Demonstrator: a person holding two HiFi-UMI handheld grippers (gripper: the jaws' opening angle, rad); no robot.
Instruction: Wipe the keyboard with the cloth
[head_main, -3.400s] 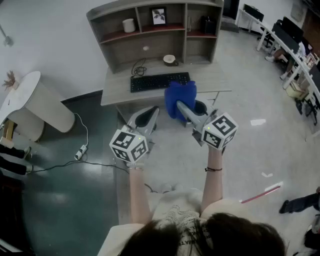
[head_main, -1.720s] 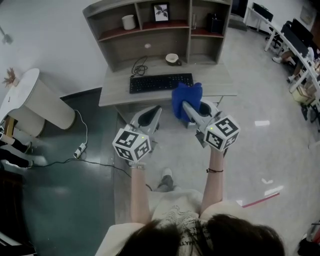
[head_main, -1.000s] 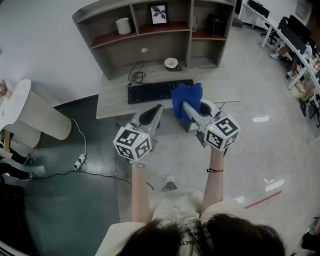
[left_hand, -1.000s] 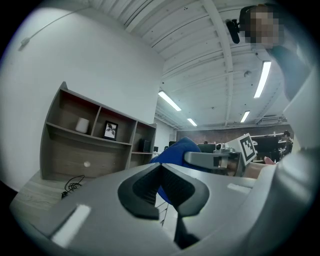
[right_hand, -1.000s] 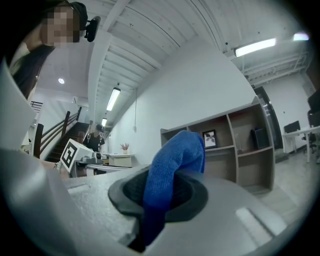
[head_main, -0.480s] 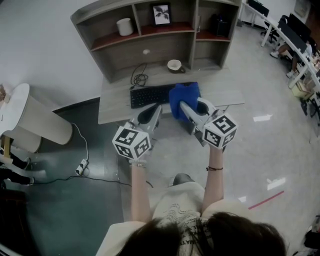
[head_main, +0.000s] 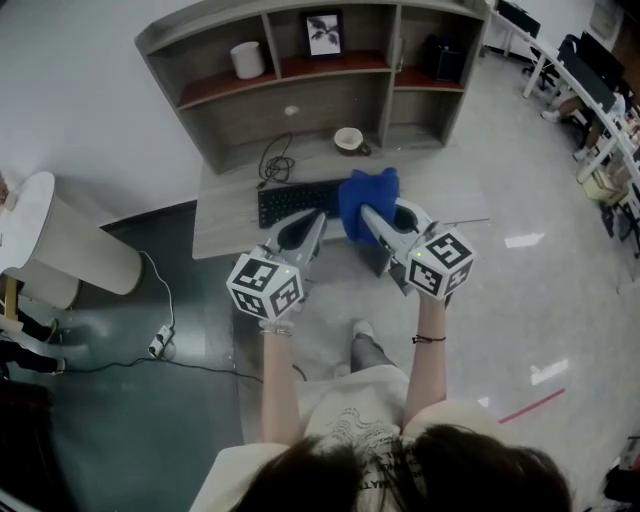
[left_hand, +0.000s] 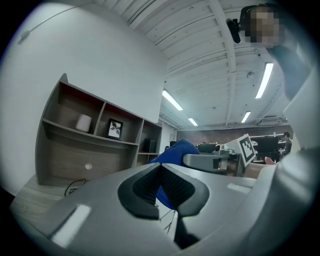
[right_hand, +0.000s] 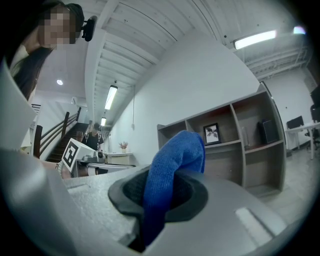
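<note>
Closer now to the keyboard (head_main: 288, 202) at twelve o'clock, the right gripper (head_main: 370, 213) pinches the cloth (right_hand: 175, 155), plain only in its own view, while the left gripper (left_hand: 161, 186) seems closed on nothing.

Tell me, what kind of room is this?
Most likely an open-plan office: a wooden desk with a black keyboard, a shelf hutch above it, and rows of further workstations with monitors at the far right.
</note>
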